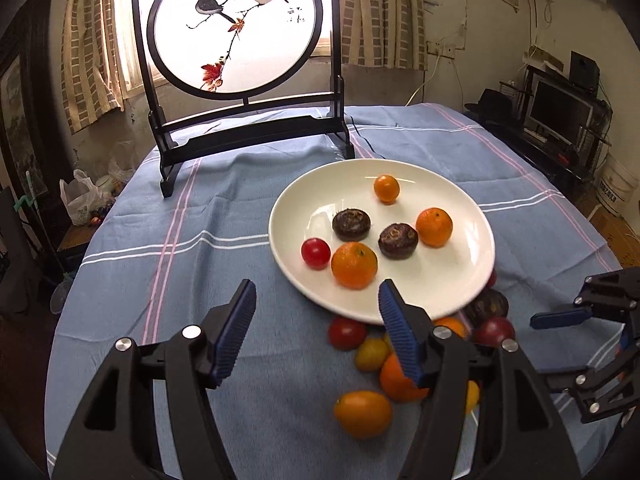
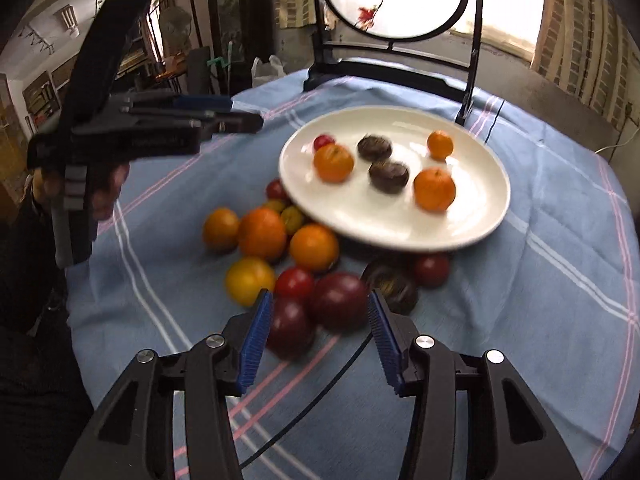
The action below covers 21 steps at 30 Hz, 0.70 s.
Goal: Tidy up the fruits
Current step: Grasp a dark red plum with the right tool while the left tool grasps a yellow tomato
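Observation:
A white plate (image 1: 440, 300) (image 2: 400, 232) lies on the blue cloth. On it are three small oranges (image 1: 354, 265), two dark brown round fruits (image 1: 351, 224) and a red tomato (image 1: 315, 253). A loose pile of oranges (image 2: 262, 233), yellow fruits (image 2: 249, 280), red tomatoes (image 2: 294, 282) and dark plums (image 2: 338, 300) lies on the cloth by the plate's near edge. My left gripper (image 1: 317, 292) hangs open over the plate's near rim with nothing held. My right gripper (image 2: 320, 300) is open above the plums, its pads clear of them.
A black-framed round screen with painted birds (image 1: 236, 28) stands at the back of the table. The cloth (image 1: 160, 280) has pink and white stripes. A thin black cable (image 2: 320, 392) runs over it near my right gripper. A hand (image 2: 108, 196) holds the left gripper.

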{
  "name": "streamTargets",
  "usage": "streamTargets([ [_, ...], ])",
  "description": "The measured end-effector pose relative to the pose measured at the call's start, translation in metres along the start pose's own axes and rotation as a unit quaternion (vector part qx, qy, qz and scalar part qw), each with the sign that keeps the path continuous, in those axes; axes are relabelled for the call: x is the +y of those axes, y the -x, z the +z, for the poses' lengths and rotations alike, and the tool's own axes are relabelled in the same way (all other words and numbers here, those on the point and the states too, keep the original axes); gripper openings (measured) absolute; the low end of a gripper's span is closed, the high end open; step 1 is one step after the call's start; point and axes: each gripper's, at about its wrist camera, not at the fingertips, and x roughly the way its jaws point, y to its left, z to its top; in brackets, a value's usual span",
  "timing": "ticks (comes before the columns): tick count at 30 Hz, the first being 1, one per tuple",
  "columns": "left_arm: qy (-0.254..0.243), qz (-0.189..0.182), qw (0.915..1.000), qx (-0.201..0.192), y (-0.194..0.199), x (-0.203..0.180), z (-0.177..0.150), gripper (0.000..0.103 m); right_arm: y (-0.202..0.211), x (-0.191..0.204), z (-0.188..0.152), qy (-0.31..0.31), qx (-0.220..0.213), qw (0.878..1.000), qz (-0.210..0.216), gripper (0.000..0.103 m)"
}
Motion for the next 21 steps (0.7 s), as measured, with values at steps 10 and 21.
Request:
streamTargets([
  [10, -0.044, -0.071, 0.9955, 0.046, 0.023, -0.044, -0.063, 0.065, -0.038, 0.008, -0.006, -0.019, 0.026, 0.999, 0.017, 0.046],
  [21, -0.065, -0.108, 0.9886, 0.082, -0.006, -0.091, -0.076, 0.065, 0.0, -0.015, -0.032, -0.039, 0.001, 0.999, -0.005, 0.037],
])
